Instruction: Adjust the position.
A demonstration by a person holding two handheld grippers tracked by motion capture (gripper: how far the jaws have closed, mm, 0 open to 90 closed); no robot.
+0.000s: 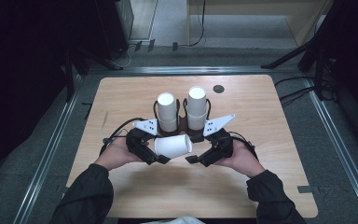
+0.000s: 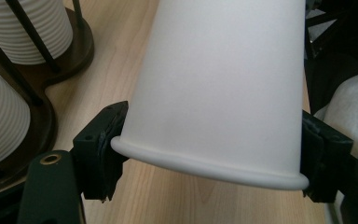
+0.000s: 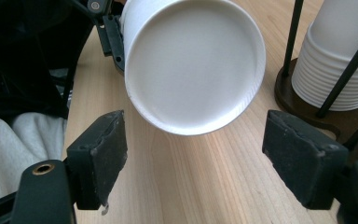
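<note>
A: What does the left gripper (image 1: 156,156) have between its pads?

B: A single white paper cup (image 1: 173,145); in the left gripper view the two black pads (image 2: 103,140) press on the cup (image 2: 219,84) at its rolled rim, one on each side; the cup lies on its side above the wooden table (image 1: 261,121), its flat base turned toward the right gripper (image 1: 196,157).

A: And the right gripper, is it gripping too?

B: No; in the right gripper view its pads (image 3: 100,154) stand wide apart with bare wood between them; the cup's round base (image 3: 193,63) faces the camera just beyond the pads and touches neither of them; the left gripper's pad (image 3: 113,39) shows at the cup's far edge.

A: Where is all this on the table?

B: Near the middle, a little toward the person's side; both hands come in from the bottom of the high view, in dark sleeves (image 1: 86,196); the two grippers point at each other with the cup between them.

A: What stands behind?

B: A dark cup holder (image 1: 182,122) with thin black rods; it carries two upright stacks of white cups, a left stack (image 1: 167,111) and a right stack (image 1: 197,107); the held cup is just in front of the holder, apart from both stacks.
</note>
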